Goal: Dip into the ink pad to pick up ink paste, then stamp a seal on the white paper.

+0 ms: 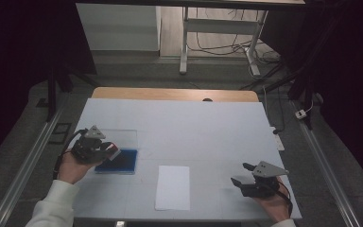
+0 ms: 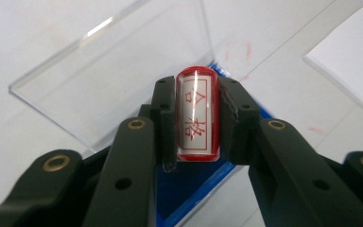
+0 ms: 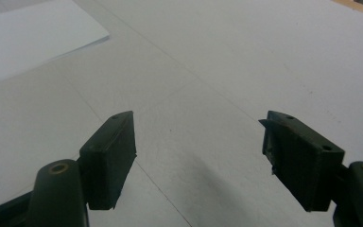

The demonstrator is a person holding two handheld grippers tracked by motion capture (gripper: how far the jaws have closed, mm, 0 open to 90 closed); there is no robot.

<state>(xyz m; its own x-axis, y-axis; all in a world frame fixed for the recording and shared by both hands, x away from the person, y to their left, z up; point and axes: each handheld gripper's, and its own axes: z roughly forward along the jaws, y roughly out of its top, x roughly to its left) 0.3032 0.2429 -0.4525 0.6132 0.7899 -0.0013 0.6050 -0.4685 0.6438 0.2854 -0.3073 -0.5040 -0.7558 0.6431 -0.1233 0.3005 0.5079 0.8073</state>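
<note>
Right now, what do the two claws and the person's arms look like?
Both the left claw and right claw are matte black with two blocky jaws, brass-coloured pivot pins and a grey three-cornered plate on top. A black cable trails from each. The sleeves are white.

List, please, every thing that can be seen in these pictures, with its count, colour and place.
stamp: one, clear with red end and red characters, clamped between the left tongs' fingers
ink pad case: one, blue, on the table's left side, under the left tongs
clear lid: one, transparent, lying open behind the case
paper sheet: one, white, near the front edge, middle of the table
table: one, white top with a wooden far edge
desk frame: one, white legs, on the floor beyond the table, cables beneath
left tongs: one, black, shut on the stamp above the case
right tongs: one, black, open, empty, at the table's right front
</note>
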